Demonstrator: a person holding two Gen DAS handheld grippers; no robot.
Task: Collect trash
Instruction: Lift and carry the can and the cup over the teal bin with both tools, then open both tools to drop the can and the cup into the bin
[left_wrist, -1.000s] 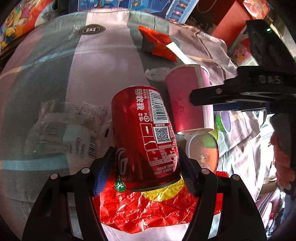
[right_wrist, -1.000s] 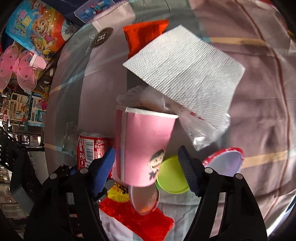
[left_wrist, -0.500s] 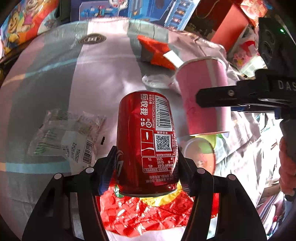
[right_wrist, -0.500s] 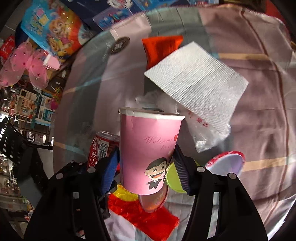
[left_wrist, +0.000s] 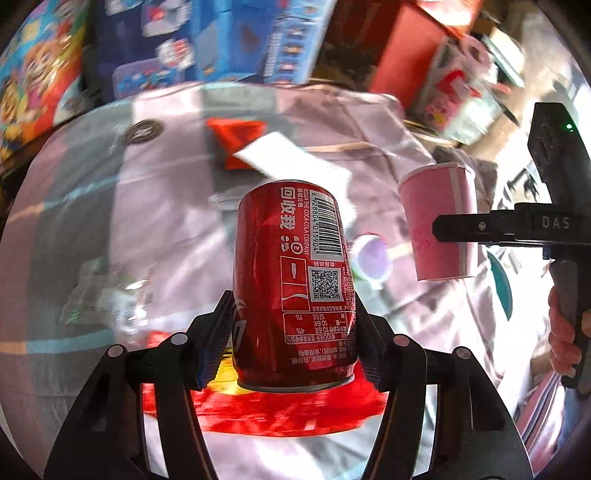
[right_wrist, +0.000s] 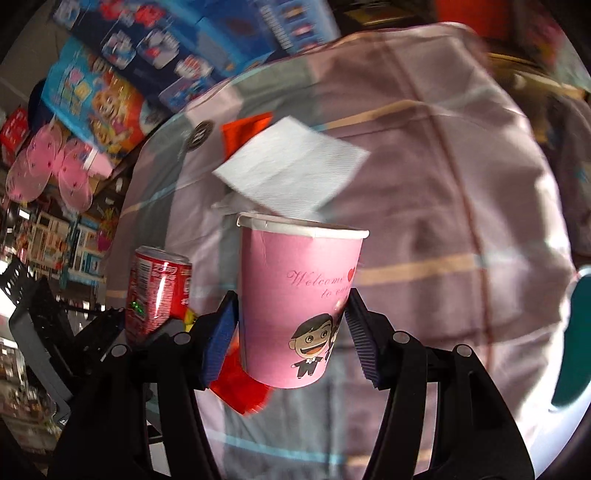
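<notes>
a toy shop's boxed goods ring a bench (left_wrist: 177, 206) draped in a pale striped cloth. in the left wrist view, the left tongs (left_wrist: 293, 332) are half open and clamped on a red can (left_wrist: 291, 280), both pads pressed to its sides, the can upright and clear of the cloth. left on the bench are a red wrapper (left_wrist: 280, 410) by the near edge, a clear packet (left_wrist: 107, 299) towards the left edge, a napkin (left_wrist: 291, 162) over a red scrap (left_wrist: 236, 129) towards the far edge, and a small lid (left_wrist: 371, 256). to the right the cup (left_wrist: 439, 229) hangs in the other tongs.

in the right wrist view, the right tongs (right_wrist: 291, 336) grip the pink cup (right_wrist: 295, 306) low on its wall, about half open, the cup upright above the cloth. the can (right_wrist: 157, 291) shows at left. the napkin (right_wrist: 291, 166) lies beyond the cup.

i judge the task at an early stage: two pieces lifted, none binned, several left. no bin shows for certain.
</notes>
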